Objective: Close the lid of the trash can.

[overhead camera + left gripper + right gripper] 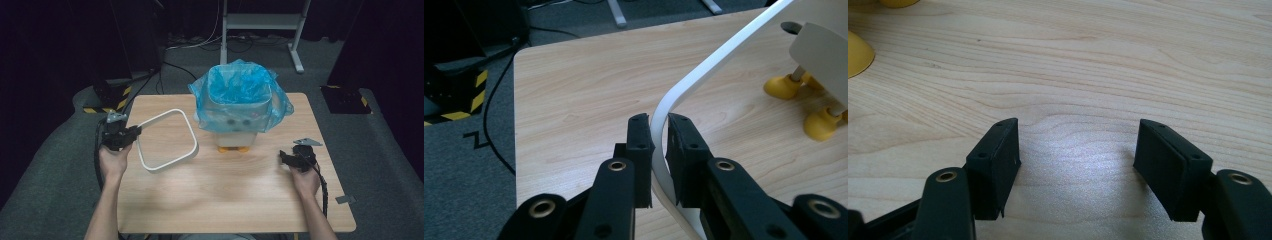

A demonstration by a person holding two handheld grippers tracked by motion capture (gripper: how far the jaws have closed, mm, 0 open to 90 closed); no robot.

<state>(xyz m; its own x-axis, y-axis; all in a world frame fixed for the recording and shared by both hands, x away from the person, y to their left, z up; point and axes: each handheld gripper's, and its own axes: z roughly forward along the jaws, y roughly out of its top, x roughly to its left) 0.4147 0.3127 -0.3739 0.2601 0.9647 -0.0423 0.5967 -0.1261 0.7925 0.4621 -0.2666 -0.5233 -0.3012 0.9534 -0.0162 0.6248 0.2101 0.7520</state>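
The thin white plastic ring with a rounded square shape is an open frame, smooth and glossy, with nothing inside it. It is tilted: its left side is raised off the light wooden counter, and its right side is low, close to the counter surface. It is on the left half of the counter, just beside the small white bin with yellow feet and a blue plastic bag. At its left corner the band is pinched between the two black pads of the left tool.
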